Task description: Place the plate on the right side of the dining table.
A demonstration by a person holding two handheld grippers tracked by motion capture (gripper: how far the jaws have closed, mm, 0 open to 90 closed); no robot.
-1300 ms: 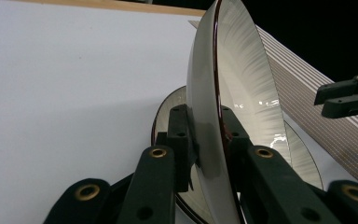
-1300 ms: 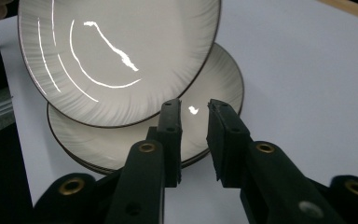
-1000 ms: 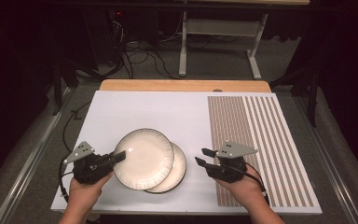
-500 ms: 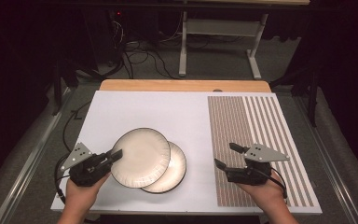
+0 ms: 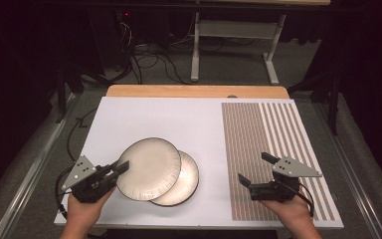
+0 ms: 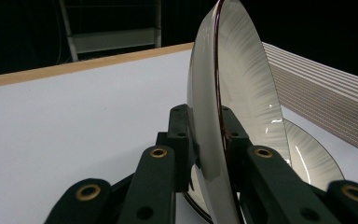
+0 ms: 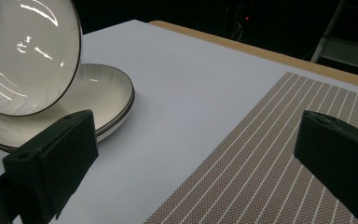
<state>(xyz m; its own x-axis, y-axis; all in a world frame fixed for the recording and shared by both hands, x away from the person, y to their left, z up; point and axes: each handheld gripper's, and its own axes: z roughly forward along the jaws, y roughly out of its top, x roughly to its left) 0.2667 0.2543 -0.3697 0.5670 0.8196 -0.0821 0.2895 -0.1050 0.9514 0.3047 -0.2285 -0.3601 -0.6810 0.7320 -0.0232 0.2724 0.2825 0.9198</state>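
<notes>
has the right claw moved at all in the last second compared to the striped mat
Yes. The right claw has moved rightward and toward the person: it now hovers over the brown striped placemat, no longer at the placemat's left edge.

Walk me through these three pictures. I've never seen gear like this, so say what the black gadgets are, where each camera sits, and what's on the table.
No robot here: a person holds a black two-jaw gripper in each hand. The high view looks down from above; the other two cameras ride on the grippers. The left gripper has its jaws clamped on the rim of a lifted plate, tilted above a stack of plates on the white table. The right gripper is open and empty, over a striped placemat.
</notes>
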